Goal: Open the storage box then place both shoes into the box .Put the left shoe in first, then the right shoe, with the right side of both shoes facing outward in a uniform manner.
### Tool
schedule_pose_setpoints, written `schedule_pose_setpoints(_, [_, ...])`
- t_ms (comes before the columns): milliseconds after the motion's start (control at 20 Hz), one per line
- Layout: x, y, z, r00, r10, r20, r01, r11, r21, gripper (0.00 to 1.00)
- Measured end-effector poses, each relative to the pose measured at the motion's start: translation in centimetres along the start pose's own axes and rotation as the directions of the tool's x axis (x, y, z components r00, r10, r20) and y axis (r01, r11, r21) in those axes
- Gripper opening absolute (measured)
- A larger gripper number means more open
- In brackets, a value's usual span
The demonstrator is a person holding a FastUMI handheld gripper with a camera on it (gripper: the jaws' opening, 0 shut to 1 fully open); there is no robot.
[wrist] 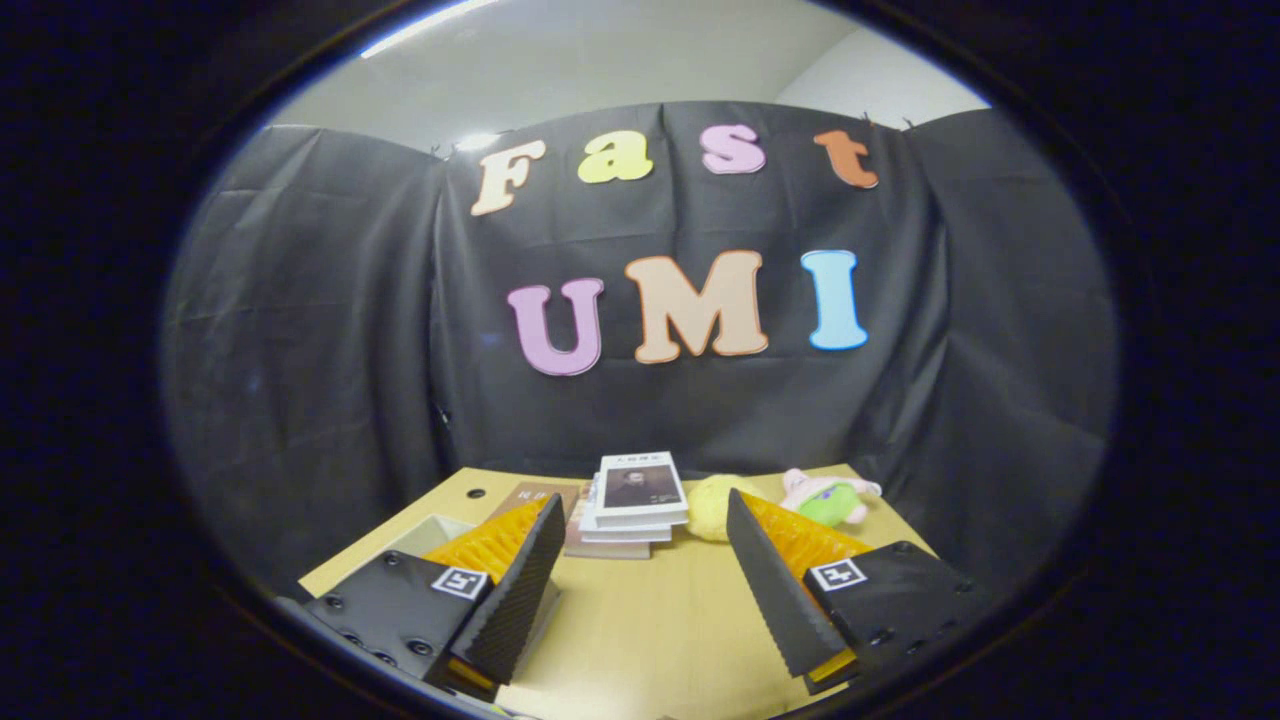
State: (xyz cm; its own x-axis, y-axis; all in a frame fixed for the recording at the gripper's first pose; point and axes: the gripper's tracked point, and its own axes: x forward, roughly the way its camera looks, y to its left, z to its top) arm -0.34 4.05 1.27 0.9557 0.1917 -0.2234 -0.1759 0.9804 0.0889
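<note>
My gripper is held above a wooden table, its two fingers spread wide with nothing between them. Behind the left finger a pale box-like container peeks out near the table's left edge; most of it is hidden by the finger, and I cannot tell whether it is the storage box.
A stack of books lies on the table just beyond the fingers, near the back. Beside it sit a yellow soft toy and a pink and green plush toy. A small round hole marks the table's back left. Black cloth walls the booth.
</note>
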Motion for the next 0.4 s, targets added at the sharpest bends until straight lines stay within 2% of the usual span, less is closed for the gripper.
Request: schedule_pose_setpoints(400, [0.4, -1.6, 0.3, 0.999, -0.043, 0.017, 0.043, 0.999, 0.001, 1.0])
